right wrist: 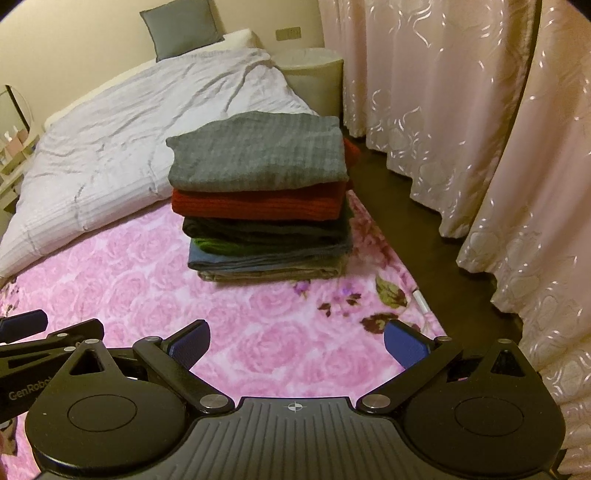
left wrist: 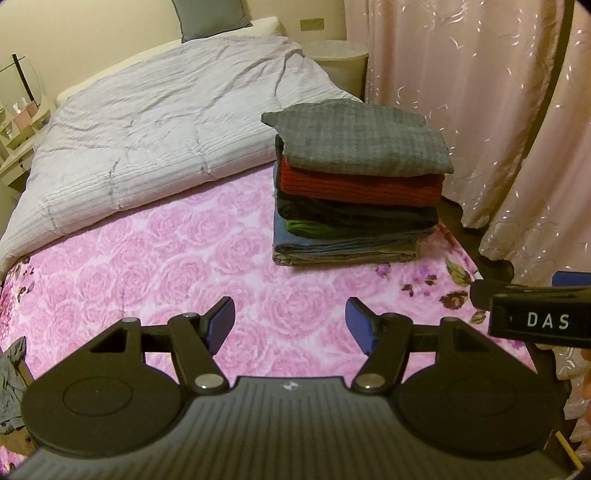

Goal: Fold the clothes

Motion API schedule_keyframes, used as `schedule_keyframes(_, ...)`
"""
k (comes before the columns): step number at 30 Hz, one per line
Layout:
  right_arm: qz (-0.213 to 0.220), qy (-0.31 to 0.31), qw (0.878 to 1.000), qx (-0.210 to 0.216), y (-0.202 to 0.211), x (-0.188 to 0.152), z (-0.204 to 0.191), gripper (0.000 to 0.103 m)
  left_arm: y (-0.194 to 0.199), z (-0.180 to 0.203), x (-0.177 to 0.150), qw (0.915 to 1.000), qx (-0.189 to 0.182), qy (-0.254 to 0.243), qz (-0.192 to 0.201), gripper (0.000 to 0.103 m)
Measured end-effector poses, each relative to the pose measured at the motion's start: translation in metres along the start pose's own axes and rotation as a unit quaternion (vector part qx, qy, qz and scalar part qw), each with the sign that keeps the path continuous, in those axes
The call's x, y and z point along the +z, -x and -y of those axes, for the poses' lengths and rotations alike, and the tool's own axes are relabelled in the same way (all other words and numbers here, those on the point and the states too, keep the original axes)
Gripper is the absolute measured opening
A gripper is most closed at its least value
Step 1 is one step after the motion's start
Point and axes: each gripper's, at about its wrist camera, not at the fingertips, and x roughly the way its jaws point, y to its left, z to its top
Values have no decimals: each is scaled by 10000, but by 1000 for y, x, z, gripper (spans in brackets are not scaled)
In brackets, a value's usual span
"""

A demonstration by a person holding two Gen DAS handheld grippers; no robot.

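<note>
Over the pink blanket (left wrist: 147,251) I see my left gripper (left wrist: 290,325) and right gripper (right wrist: 297,343) both spread wide, nothing between the pads. Stack of folded clothes (left wrist: 356,184) sits centre-right in the left view, centre in the right, grey top (right wrist: 258,155) uppermost.

Grey pillow (left wrist: 208,16) above rumpled quilt (left wrist: 155,122); pink curtains (left wrist: 480,110) alongside.

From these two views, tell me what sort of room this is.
Most likely a bedroom: a bed with a rumpled grey duvet, a pillow at its head, and floor-length pink curtains.
</note>
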Motion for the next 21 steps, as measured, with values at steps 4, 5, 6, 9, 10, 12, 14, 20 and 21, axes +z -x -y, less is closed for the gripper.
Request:
schedule_keyframes(4,-60,14,10000,16,-9,4,0,103,-8,0,3,10000,29,18,-62,63)
schedule_keyframes(5,-78,15,10000,17,-11,4,0,103,-10,0,3,10000,35,23,-78,63)
schedule_keyframes(6,-95,20,10000,20,-13,5,0,103,-12,0,4,9999,42,27,-92,63)
schedule_keyframes(9,-137,41,9999,22,-20,7,0,103,-17,1,5,9999,64,42,-136,63)
schedule_keyframes(10,-149,49,9999,24,-22,8,0,103,-18,1,5,9998,72,49,-151,63)
schedule_keyframes(12,-168,58,9998,21,-25,10,1,103,-22,1,5,9998,98,53,-169,63)
schedule_keyframes(14,-186,58,9998,13,-28,11,2,103,-24,2,6,9998,114,55,-171,63)
schedule_keyframes(20,-221,26,9997,-22,-36,15,7,103,-28,6,11,9999,147,32,-55,63)
schedule_keyframes(21,-224,25,9997,-23,-37,16,8,103,-28,7,11,9999,152,10,-9,63)
